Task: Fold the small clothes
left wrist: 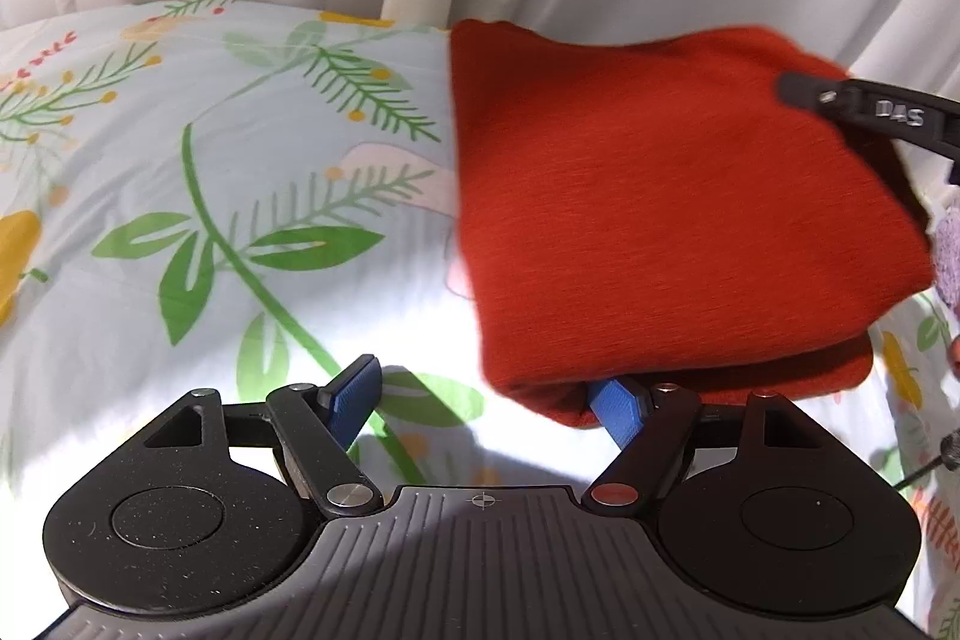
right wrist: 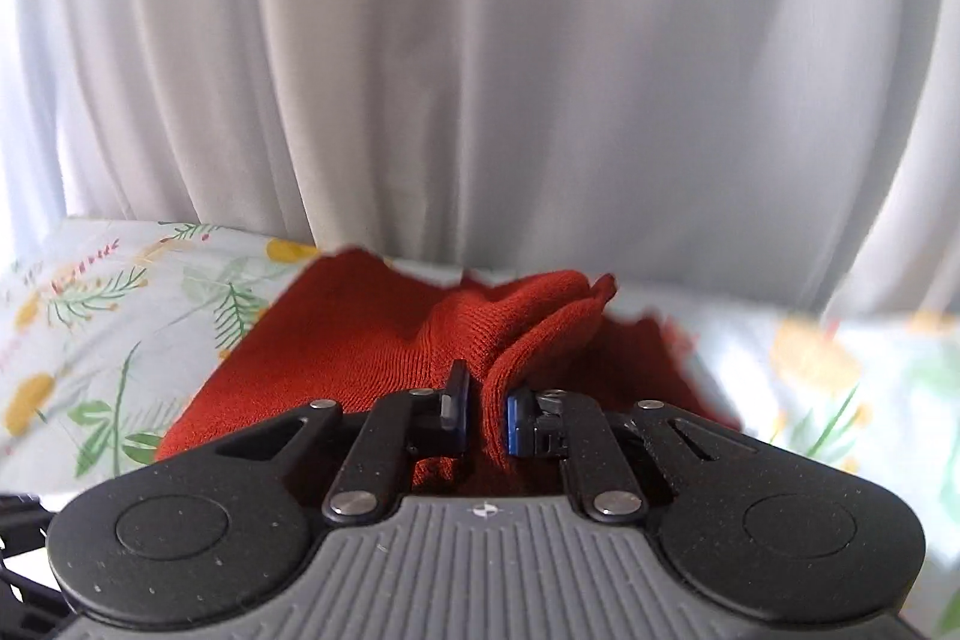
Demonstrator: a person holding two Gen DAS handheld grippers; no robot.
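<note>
Pinching a raised fold of the red garment [right wrist: 372, 340], the right gripper [right wrist: 486, 415] angles downward over the floral sheet [right wrist: 90, 292]; the left gripper [left wrist: 489, 400] gapes empty, one blue finger [left wrist: 618, 409] under the cloth's near edge.

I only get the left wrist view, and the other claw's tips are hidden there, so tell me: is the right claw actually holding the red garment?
Observer: Yes. In the right wrist view the right claw is shut on a narrow upright fold of the red garment.
Operator: Is the cloth lying flat beyond that claw?
Observer: No. Just past the pads it rises in bunched folds, standing above the floral sheet.
</note>
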